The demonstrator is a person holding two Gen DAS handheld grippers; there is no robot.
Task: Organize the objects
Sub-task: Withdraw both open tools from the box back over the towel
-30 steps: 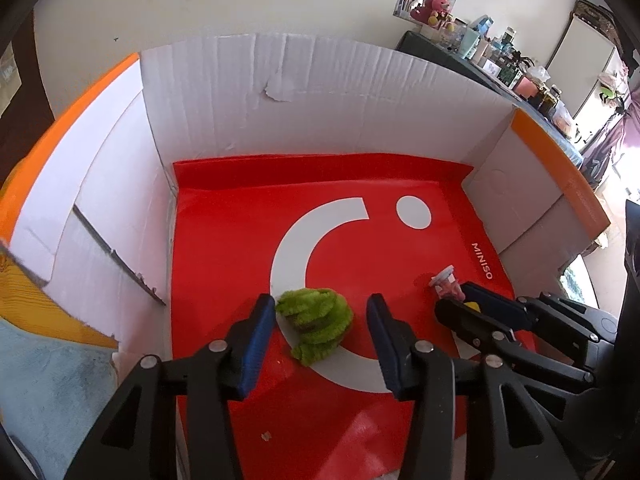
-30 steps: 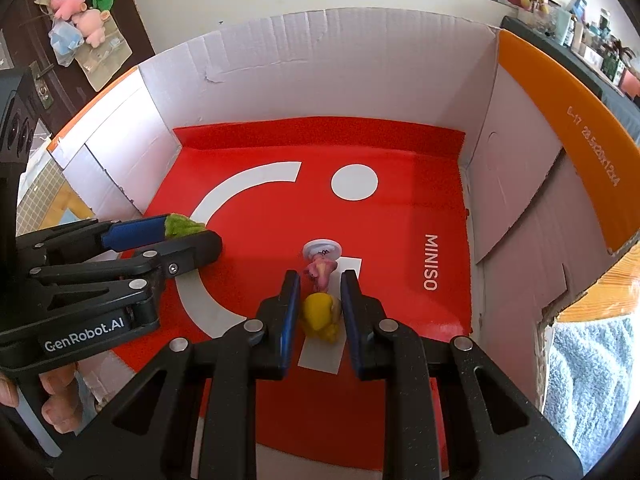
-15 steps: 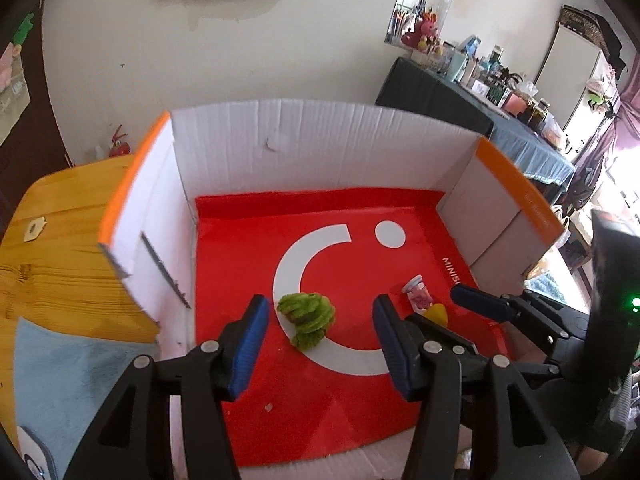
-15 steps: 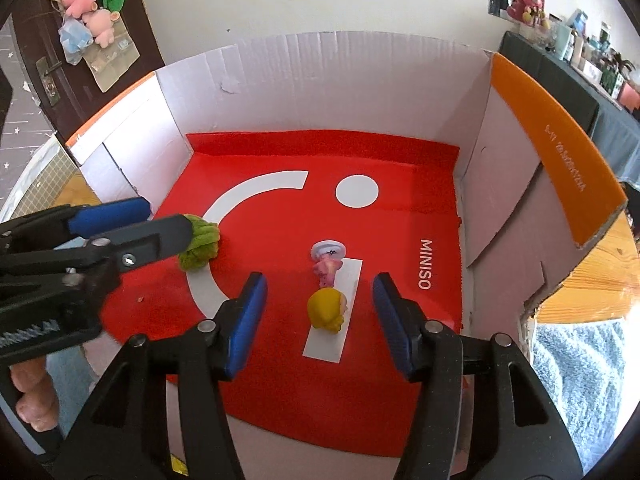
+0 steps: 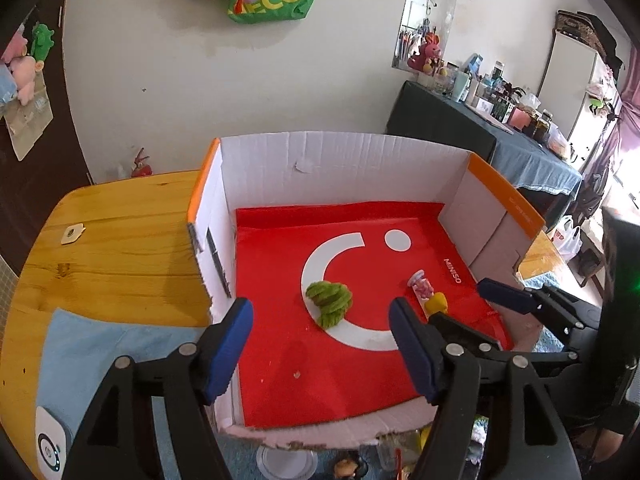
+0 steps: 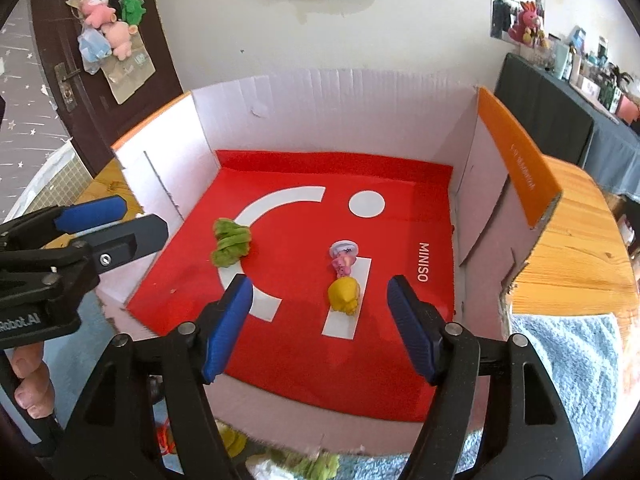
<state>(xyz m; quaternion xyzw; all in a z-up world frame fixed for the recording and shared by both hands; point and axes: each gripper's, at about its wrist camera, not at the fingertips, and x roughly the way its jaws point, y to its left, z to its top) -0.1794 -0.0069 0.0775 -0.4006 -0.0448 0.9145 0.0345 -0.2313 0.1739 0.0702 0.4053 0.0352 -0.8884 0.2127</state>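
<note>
A green fuzzy toy (image 5: 329, 301) lies on the red floor of an open cardboard box (image 5: 340, 162); it also shows in the right wrist view (image 6: 230, 242). A yellow toy (image 6: 344, 294) and a small pink figure (image 6: 343, 259) lie to its right in the box (image 6: 516, 160); both show in the left wrist view, the yellow toy (image 5: 436, 302) and the pink figure (image 5: 420, 287). My left gripper (image 5: 320, 348) is open and empty, above the box's front edge. My right gripper (image 6: 320, 330) is open and empty, raised above the front of the box.
The box stands on a wooden table (image 5: 112, 248) with a light blue cloth (image 5: 100, 364) at the front. Small items lie below the box's torn front edge (image 5: 352, 436). A cluttered dark table (image 5: 480, 136) stands at the back right.
Both grippers have pulled back and up out of the box. The right gripper opened and let go of the yellow toy, which lies on the red floor.
</note>
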